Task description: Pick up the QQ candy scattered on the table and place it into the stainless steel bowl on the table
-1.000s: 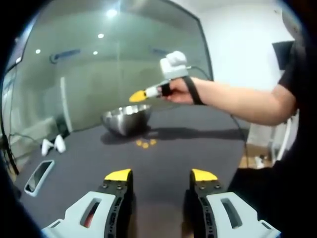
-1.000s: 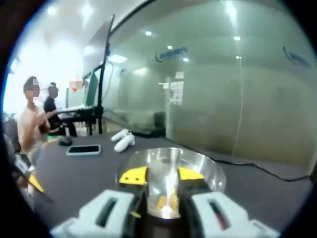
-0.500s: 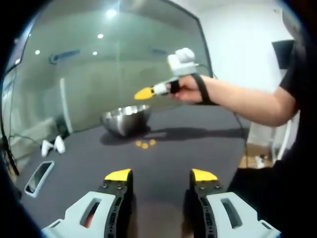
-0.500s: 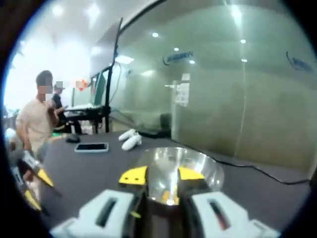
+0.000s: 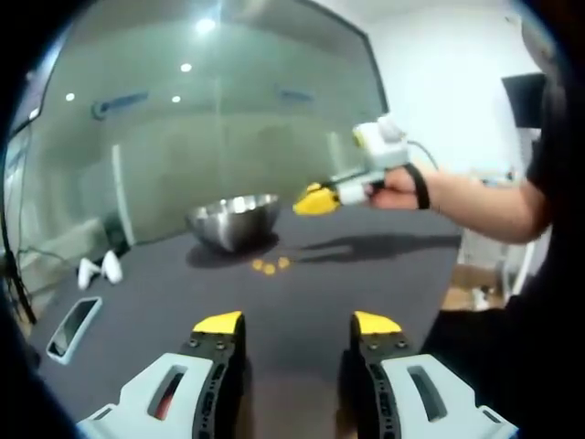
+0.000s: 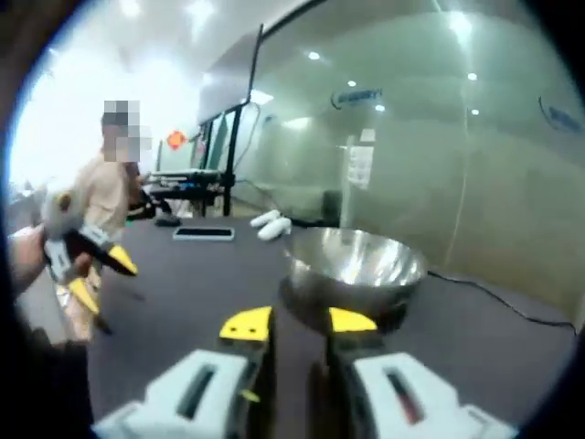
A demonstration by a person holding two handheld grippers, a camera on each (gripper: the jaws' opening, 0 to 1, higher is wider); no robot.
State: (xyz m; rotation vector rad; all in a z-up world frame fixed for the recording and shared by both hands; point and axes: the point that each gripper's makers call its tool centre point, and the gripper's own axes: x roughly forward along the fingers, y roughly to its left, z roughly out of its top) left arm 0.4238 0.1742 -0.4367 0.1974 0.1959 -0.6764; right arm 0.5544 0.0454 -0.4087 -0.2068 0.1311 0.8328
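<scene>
Left hand-held gripper [image 5: 297, 323]: we see its jaws apart, empty, low over the surface [image 5: 366, 274].
Right hand-held gripper [image 6: 298, 320]: jaws parted, empty.
Candy [image 5: 270, 265]: at 12 o'clock, before the bowl [image 5: 233, 219].
Phone [image 5: 71, 326]: at 9 o'clock.

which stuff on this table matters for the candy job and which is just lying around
Job:
stainless steel bowl
QQ candy on the table beside the bowl
left gripper, open
right gripper

Lying about:
phone
two white controllers
cable past the bowl
</scene>
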